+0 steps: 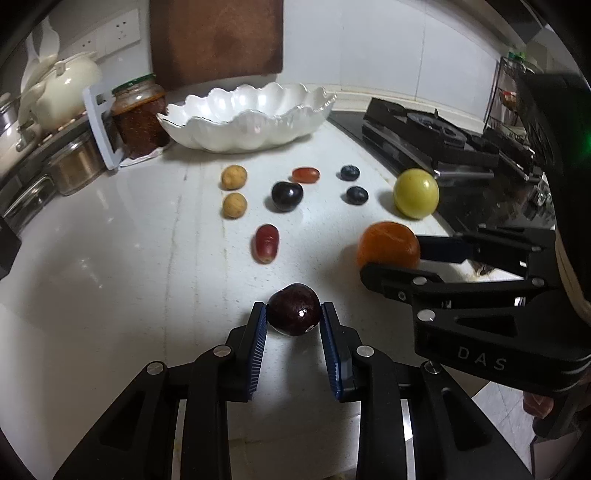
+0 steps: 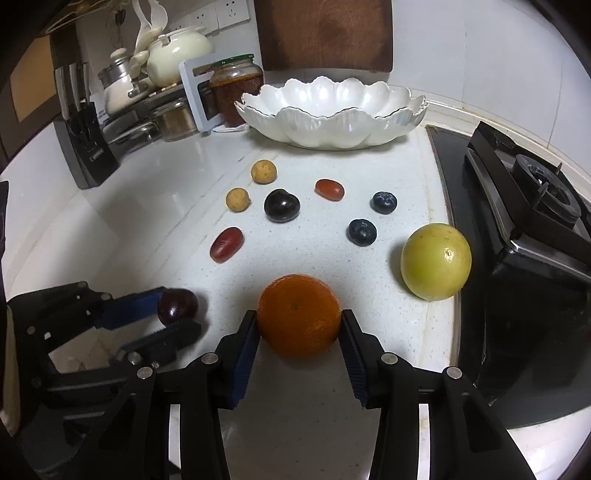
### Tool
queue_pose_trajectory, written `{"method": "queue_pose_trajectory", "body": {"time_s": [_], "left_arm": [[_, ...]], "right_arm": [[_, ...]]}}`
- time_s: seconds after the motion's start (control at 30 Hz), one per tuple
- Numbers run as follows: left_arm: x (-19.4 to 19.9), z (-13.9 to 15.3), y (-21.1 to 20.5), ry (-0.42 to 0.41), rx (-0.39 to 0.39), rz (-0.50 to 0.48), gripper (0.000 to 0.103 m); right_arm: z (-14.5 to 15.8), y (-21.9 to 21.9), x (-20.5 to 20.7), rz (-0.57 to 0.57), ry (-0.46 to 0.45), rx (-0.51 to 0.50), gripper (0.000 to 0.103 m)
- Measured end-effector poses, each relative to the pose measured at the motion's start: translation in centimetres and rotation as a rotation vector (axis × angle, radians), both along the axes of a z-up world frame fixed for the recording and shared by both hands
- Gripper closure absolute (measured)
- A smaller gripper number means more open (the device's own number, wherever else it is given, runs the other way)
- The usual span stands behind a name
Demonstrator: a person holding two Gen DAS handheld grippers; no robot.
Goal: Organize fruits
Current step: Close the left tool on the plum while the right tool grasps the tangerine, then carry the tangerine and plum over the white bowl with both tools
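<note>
My left gripper (image 1: 294,314) is shut on a dark red cherry (image 1: 294,314), low over the white counter. My right gripper (image 2: 298,322) is shut on an orange (image 2: 298,314) that rests on the counter; both also show in the left wrist view (image 1: 388,245). The left gripper and cherry (image 2: 177,305) appear at lower left in the right wrist view. Loose fruit lies beyond: a yellow-green fruit (image 2: 436,261), two blueberries (image 2: 362,232), a dark cherry (image 2: 281,205), two red grapes (image 2: 226,244) and two tan longans (image 2: 237,199). A white scalloped bowl (image 2: 328,110) stands empty at the back.
A black gas stove (image 2: 532,206) borders the counter on the right. A sauce jar (image 2: 236,88), a white stand, pots, a teapot and a knife block (image 2: 83,147) crowd the back left. A wooden board (image 2: 325,33) leans on the wall behind the bowl.
</note>
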State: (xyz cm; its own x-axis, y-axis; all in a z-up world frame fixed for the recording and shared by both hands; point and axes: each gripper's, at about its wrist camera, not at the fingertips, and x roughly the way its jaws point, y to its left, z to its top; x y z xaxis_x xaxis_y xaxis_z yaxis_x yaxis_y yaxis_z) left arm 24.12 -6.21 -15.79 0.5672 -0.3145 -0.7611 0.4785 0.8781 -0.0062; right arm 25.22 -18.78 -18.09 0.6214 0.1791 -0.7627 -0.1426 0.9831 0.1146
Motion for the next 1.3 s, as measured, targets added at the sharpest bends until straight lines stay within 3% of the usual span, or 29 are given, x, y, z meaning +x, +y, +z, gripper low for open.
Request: {"method": "queue_pose_trajectory", "body": {"time_s": [0.8, 1.3], "left_arm": [[0.4, 8.5, 0.8, -0.126, -0.112, 0.082, 0.074], [0.5, 13.5, -1.2, -0.259, -0.109, 0.23, 0.074]], "right_arm": [[7.5, -1.9, -2.4, -0.111, -0.167, 0.0, 0.059], [12.3, -4.9, -1.0, -0.034, -0.286, 0.034, 0.059]]}}
